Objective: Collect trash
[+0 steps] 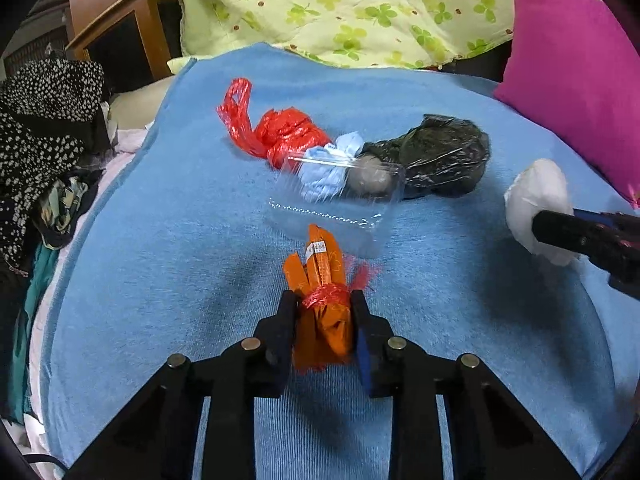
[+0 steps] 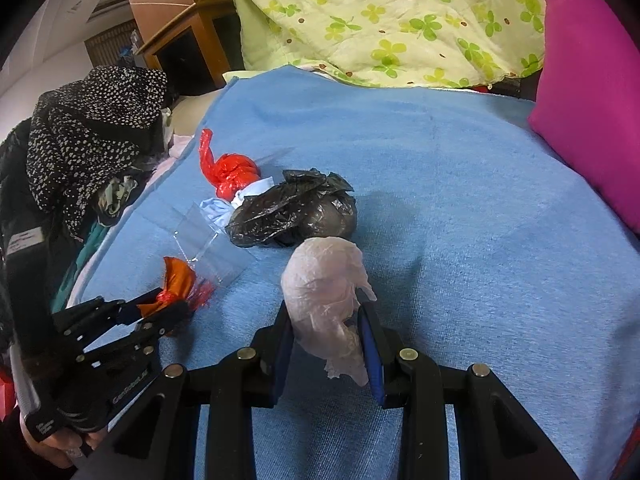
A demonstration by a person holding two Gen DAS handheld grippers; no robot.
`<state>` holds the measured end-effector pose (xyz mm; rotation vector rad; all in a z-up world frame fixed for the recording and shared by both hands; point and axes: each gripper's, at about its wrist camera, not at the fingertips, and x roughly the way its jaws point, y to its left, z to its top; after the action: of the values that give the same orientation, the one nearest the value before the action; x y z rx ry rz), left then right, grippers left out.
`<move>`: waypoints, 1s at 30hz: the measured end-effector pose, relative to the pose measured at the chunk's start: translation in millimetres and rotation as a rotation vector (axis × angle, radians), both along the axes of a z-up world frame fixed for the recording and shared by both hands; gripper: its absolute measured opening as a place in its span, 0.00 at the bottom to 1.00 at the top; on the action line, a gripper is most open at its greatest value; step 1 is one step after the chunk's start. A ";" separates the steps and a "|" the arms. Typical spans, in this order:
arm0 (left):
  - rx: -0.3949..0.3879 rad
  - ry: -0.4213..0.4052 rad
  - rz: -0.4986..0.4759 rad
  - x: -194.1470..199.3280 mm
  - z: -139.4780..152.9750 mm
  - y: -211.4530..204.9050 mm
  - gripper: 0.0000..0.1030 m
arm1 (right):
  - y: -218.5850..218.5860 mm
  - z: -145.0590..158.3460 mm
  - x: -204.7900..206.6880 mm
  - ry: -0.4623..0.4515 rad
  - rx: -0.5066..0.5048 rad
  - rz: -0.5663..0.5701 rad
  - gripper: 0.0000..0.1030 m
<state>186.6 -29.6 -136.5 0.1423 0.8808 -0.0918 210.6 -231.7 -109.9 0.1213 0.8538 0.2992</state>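
Observation:
My left gripper (image 1: 323, 303) is shut on an orange wrapper bundle (image 1: 322, 276) tied with red netting, just above the blue towel (image 1: 160, 240). The same bundle (image 2: 176, 284) shows in the right wrist view at the left gripper (image 2: 168, 304). My right gripper (image 2: 326, 312) is shut on a crumpled white plastic wad (image 2: 326, 280), seen at the right edge as the white wad (image 1: 536, 204). Beyond lie a clear plastic container (image 1: 332, 216), a knotted red bag (image 1: 280, 132), a light blue scrap (image 1: 332, 168) and a black bag (image 1: 440, 156).
A magenta pillow (image 1: 576, 80) lies at the right. A green clover-print quilt (image 1: 360, 4) covers the back. A heap of dark dotted clothes (image 1: 44, 120) sits off the towel's left edge, with a wooden cabinet (image 1: 120, 20) behind it. A hand (image 2: 52, 446) holds the left gripper's handle.

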 end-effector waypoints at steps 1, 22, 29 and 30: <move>0.000 -0.004 -0.002 -2.6 2.1 -1.3 0.27 | -1.4 0.7 -0.4 -0.002 0.002 0.000 0.33; 0.028 -0.169 -0.143 -65.4 75.0 -67.0 0.27 | -52.3 31.2 -34.1 -0.082 0.049 -0.081 0.33; 0.053 -0.196 -0.158 -76.7 85.8 -80.9 0.27 | -68.0 42.9 -45.6 -0.117 0.067 -0.101 0.33; 0.057 -0.200 -0.160 -78.2 87.7 -83.5 0.27 | -70.1 44.7 -47.3 -0.123 0.070 -0.103 0.33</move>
<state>108.3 -113.1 -48.7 0.2706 0.6721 -0.1983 163.3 -301.8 -65.2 0.2093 0.7126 0.2373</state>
